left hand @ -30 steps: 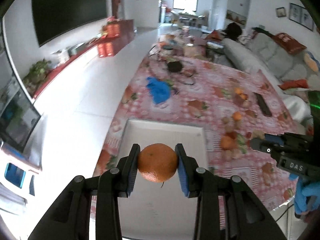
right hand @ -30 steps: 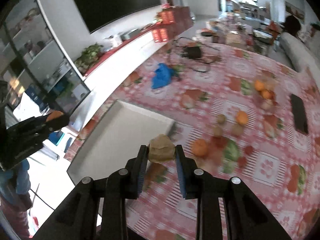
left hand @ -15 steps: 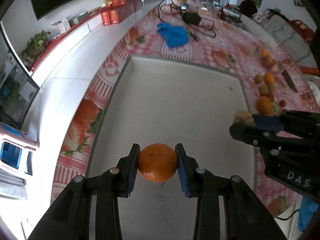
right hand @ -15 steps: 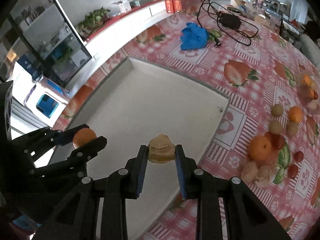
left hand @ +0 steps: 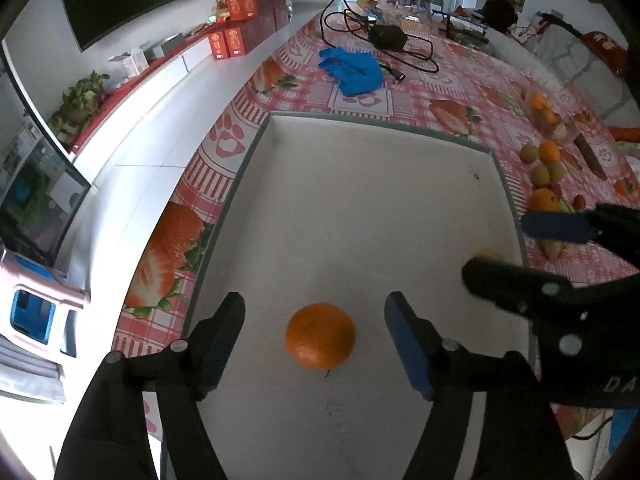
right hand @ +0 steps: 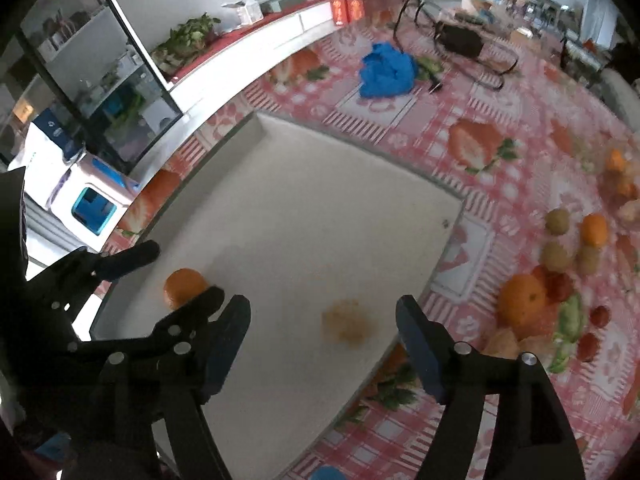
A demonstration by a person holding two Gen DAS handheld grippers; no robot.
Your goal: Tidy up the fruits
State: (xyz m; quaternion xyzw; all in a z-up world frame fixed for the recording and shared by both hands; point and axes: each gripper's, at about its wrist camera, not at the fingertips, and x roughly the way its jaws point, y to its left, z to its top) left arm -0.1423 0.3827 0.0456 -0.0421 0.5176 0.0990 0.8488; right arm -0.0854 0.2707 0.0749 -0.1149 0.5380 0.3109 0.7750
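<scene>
A white tray (left hand: 360, 200) lies on the strawberry-print tablecloth. An orange (left hand: 320, 335) rests on the tray between the spread fingers of my open left gripper (left hand: 316, 336). In the right wrist view the orange (right hand: 185, 287) sits at the tray's (right hand: 320, 208) near left corner. A tan, blurred fruit (right hand: 349, 323) lies on the tray between the fingers of my open right gripper (right hand: 323, 344). The right gripper (left hand: 516, 250) shows at the tray's right edge in the left wrist view. The left gripper (right hand: 160, 276) shows at lower left in the right wrist view.
Several loose fruits (right hand: 560, 272) lie on the cloth right of the tray, also seen in the left wrist view (left hand: 544, 168). A blue cloth (left hand: 356, 70) and a black cable with adapter (left hand: 384, 38) lie beyond the tray. The table's left edge drops to the floor.
Both grippers have opened. The orange and the tan fruit were let go and now sit on the tray. Both grippers came lower over the tray.
</scene>
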